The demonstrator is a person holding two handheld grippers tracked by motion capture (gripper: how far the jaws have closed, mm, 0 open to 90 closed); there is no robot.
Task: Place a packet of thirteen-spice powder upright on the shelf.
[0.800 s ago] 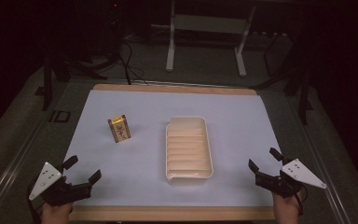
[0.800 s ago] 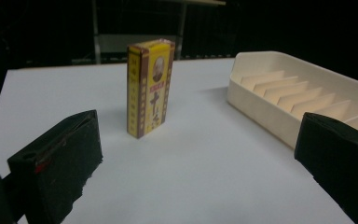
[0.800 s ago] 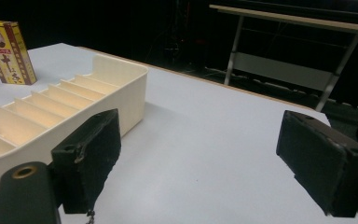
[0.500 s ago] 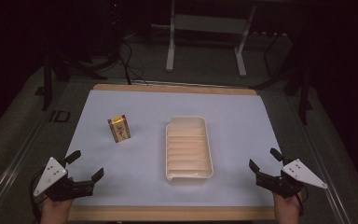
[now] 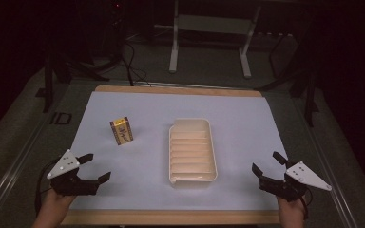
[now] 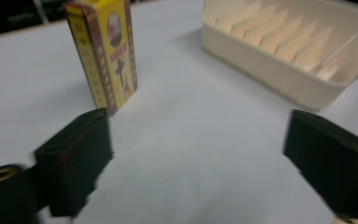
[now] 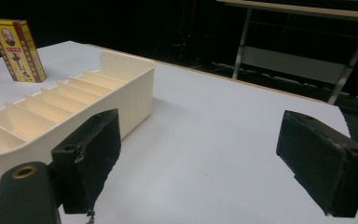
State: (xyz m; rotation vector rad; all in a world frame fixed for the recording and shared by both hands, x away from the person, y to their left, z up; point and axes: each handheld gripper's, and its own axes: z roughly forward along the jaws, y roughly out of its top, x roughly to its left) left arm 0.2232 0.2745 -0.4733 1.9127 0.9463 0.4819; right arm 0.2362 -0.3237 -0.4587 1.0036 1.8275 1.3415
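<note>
Both grippers idle, jaws wide open, nothing held.
Left gripper (image 5: 92,170) lower left, right gripper (image 5: 267,169) lower right; box (image 5: 121,131) upright centre-left on bench (image 5: 247,114), tray (image 5: 193,151) centre.

The left hand-held gripper (image 5: 91,167) is a black body with two blocky black jaws and a pale grey three-cornered plate on top, dotted with small dark holes. A dark cable loops out from behind it beside the person's left hand (image 5: 57,199). In the left gripper view, a brass-coloured ring sits at the root of one matt black jaw. The right hand-held gripper (image 5: 267,165) has the same build: black body, grey triangular plate, cable trailing by the right hand (image 5: 290,209). Its jaw pads look worn and rough at the edges, again with a brass-coloured ring.
</note>
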